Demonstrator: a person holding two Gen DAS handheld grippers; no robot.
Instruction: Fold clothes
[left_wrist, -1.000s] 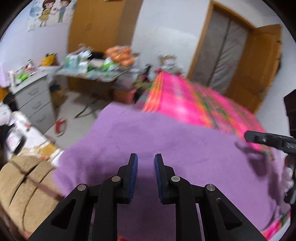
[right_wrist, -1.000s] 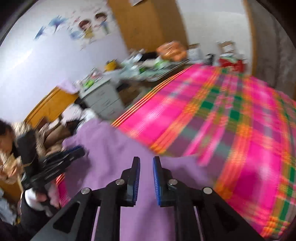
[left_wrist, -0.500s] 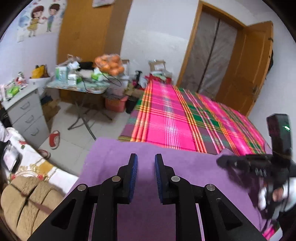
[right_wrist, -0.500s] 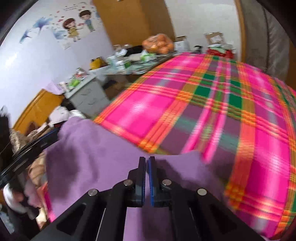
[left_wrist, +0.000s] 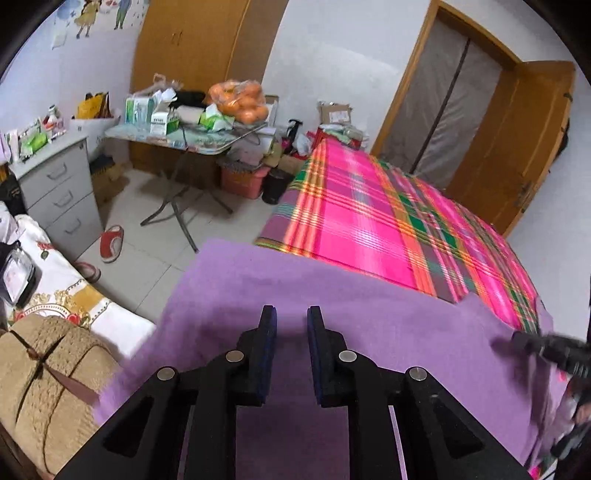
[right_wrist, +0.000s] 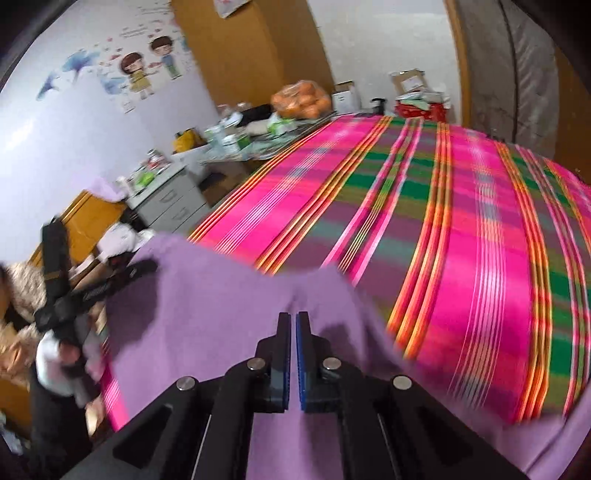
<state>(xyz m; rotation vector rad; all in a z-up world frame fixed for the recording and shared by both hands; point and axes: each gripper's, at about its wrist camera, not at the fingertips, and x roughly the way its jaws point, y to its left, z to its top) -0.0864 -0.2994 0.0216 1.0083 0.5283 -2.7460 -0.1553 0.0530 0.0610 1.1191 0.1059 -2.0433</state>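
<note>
Both claws hang over a purple garment (left_wrist: 369, 325) spread on the near end of the bed (left_wrist: 388, 229), toward 6 o'clock of its pink plaid cover. Left claw (left_wrist: 291, 325) stands narrow, a gap between its pads, nothing pinched that I can see. Right claw (right_wrist: 294, 332) has just closed, its pads nearly touching, with a bunched ridge of the purple cloth at its tips.
</note>
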